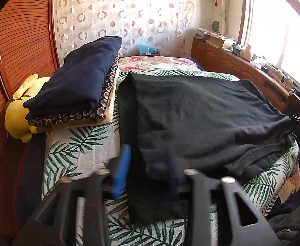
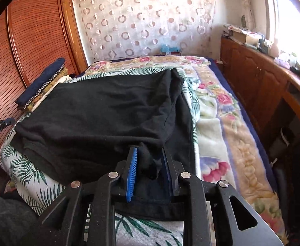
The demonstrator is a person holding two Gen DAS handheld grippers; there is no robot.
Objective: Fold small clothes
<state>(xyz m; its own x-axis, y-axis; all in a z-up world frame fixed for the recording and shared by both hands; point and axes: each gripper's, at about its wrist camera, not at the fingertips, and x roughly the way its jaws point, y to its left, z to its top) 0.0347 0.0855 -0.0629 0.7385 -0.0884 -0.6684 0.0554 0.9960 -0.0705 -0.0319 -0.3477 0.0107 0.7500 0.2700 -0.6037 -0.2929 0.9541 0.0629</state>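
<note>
The bed (image 2: 228, 143) has a leaf-print sheet (image 1: 82, 149) and a flowery blanket (image 2: 215, 110). A black garment (image 2: 100, 119) lies flat on the sheet, just ahead of both tongs. The right gripper (image 2: 148, 170) has a bunched bit of the black cloth between its blue pads (image 2: 132, 172), squeezing it. The left gripper (image 1: 143, 170) is blurry; I cannot tell if it holds the cloth. Left of it sit folded dark blankets (image 1: 78, 90) on a yellow plush toy (image 1: 18, 112). A wooden wardrobe (image 2: 33, 41) stands farther left, a spotted curtain (image 1: 121, 14) far ahead, and a low cabinet (image 2: 258, 86) under a bright window to the right. No words are clear enough to read.
</note>
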